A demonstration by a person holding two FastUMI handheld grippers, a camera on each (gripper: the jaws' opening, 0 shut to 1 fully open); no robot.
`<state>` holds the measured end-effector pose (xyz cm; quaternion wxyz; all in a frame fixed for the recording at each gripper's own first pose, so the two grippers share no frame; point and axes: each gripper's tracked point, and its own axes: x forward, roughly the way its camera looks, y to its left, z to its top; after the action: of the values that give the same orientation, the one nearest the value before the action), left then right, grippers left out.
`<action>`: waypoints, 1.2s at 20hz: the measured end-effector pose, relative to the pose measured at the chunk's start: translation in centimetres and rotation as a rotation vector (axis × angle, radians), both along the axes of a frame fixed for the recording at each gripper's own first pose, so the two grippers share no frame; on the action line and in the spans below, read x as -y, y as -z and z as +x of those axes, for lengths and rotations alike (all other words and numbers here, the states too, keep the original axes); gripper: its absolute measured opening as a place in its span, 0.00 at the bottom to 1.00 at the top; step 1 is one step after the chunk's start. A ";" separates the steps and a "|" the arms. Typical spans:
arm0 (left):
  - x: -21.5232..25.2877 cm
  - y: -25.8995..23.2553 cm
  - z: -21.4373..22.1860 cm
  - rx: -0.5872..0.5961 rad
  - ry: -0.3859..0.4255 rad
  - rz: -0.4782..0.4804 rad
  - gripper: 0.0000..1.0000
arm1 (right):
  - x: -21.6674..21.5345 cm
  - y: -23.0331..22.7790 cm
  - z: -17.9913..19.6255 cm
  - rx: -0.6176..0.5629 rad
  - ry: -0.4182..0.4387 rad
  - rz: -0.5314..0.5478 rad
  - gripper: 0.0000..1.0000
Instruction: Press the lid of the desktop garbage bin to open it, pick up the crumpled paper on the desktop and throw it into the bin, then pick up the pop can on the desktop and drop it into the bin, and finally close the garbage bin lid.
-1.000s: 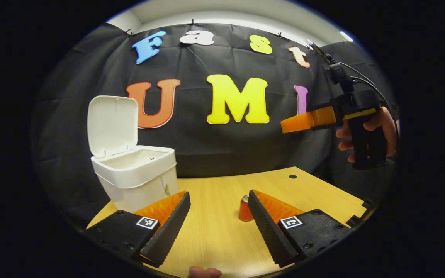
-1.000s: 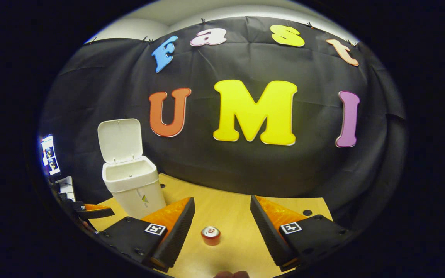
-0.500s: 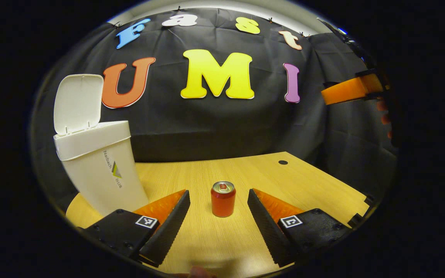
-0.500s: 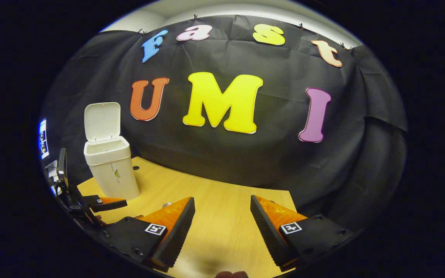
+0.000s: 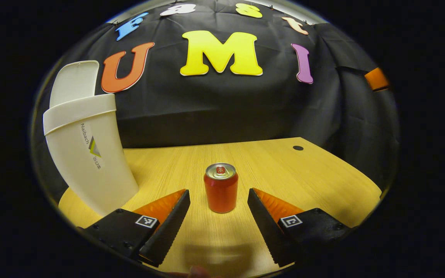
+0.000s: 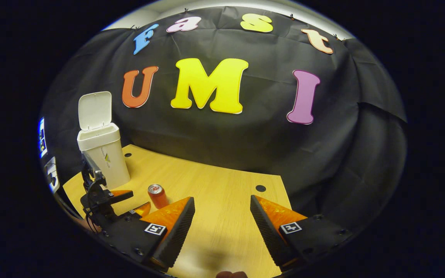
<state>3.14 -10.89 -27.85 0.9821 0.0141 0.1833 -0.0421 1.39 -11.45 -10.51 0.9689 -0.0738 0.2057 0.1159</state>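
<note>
A red pop can [image 5: 221, 188] stands upright on the wooden desk [image 5: 292, 173], centred just ahead of my left gripper [image 5: 218, 195], which is open with its fingers apart from the can. The white bin [image 5: 87, 154] rises at the left with its lid [image 5: 73, 79] swung up. In the right gripper view the bin [image 6: 102, 154] and raised lid [image 6: 95, 110] are far left, the can [image 6: 157, 195] stands in front of them, and the left gripper [image 6: 130, 200] is low beside the can. My right gripper [image 6: 219, 227] hangs open over bare desk, holding nothing.
The desk has round cable holes [image 5: 298, 148] [image 6: 260, 188]. Its right edge drops off close to the black cloth wall. A piece of the right gripper [image 5: 377, 78] shows high at the right in the left gripper view. A screen [image 6: 41, 137] glows at the far left.
My left gripper has dropped lower and closed in on the can, which now sits centred between its fingers. My right gripper has drawn back to the right, away from can and bin.
</note>
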 end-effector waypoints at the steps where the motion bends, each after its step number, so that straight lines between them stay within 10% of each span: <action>1: 0.3 0.5 0.3 -0.006 -0.002 -0.003 0.99 | 0.3 0.2 0.0 -0.007 0.002 0.002 0.91; 24: 0.6 7.0 7.3 -0.095 -0.020 0.000 0.99 | 1.5 4.3 0.0 -0.146 0.082 0.065 0.91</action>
<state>10.43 -11.44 -34.87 0.9726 0.0101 0.2298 -0.0329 1.39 -12.91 -14.84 0.9572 -0.0250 0.2747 0.0877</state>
